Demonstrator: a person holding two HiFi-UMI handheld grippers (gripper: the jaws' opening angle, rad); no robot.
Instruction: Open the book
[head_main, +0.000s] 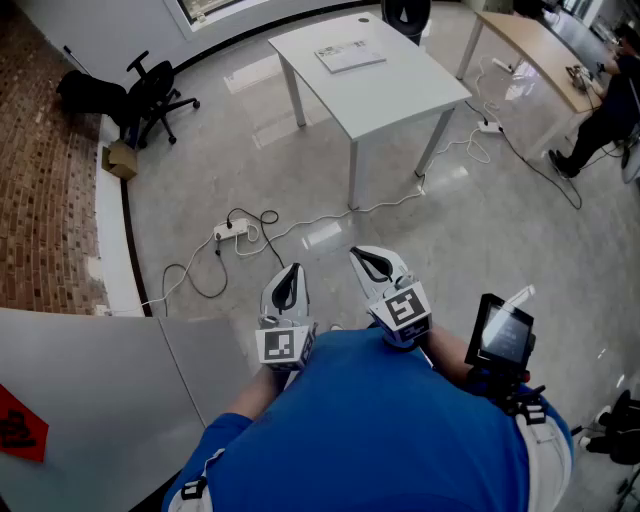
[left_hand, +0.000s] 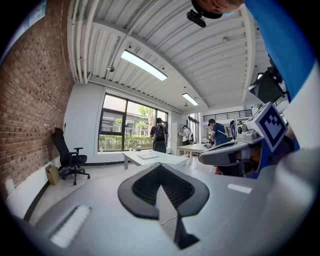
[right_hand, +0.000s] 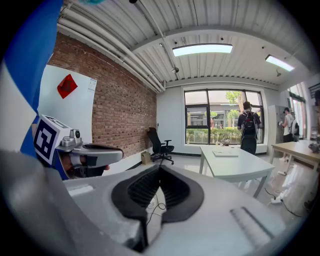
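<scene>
Presently: 1 book (head_main: 349, 55), thin, pale cover, lying flat and apparently closed on white counter (head_main: 400, 100), 12 o'clock in the head view, well apart from both tools. Left gripper (head_main: 293, 270): fingers (left_hand: 142, 190) pressed together, nothing held. Right gripper (head_main: 360, 255): likewise, empty. Handling, judged: light, flexible, liable to slide on the smooth top; steady 1 edge, lift the cover at its free edge.
</scene>
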